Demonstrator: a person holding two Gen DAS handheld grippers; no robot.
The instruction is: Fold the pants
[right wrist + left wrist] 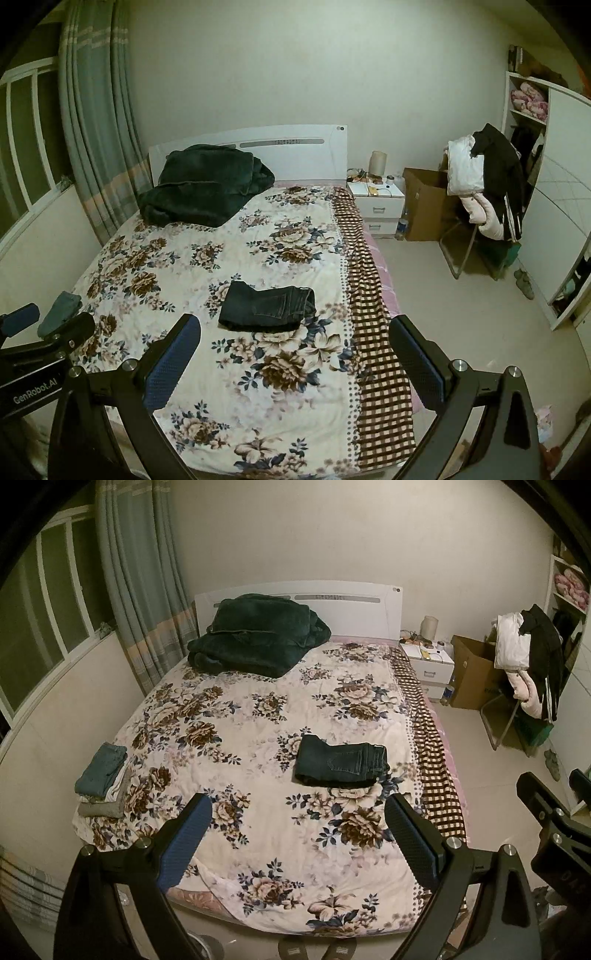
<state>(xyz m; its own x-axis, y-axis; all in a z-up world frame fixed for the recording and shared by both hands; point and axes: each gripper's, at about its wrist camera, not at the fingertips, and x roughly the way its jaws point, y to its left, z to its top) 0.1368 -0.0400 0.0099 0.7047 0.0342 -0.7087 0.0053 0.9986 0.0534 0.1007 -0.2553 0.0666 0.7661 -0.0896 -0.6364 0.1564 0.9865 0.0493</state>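
Dark denim pants point(341, 760) lie folded into a compact rectangle on the floral bedspread point(258, 709), right of the bed's middle; they show too in the right wrist view point(267, 306). My left gripper point(299, 808) hovers open above the foot of the bed, fingers wide apart, nothing between them. My right gripper point(295, 328) is open as well, held high near the bed's right edge, with the pants ahead and below. Neither gripper touches the pants. Part of the right gripper point(550, 812) shows at the left wrist view's right edge.
A stack of folded clothes point(103, 775) sits at the bed's left edge. A dark green blanket point(255, 635) is heaped by the headboard. A white nightstand point(428, 664), cardboard box point(472, 672) and clothes-draped chair point(528, 664) stand right of the bed. Bare floor point(461, 314) lies beside the bed.
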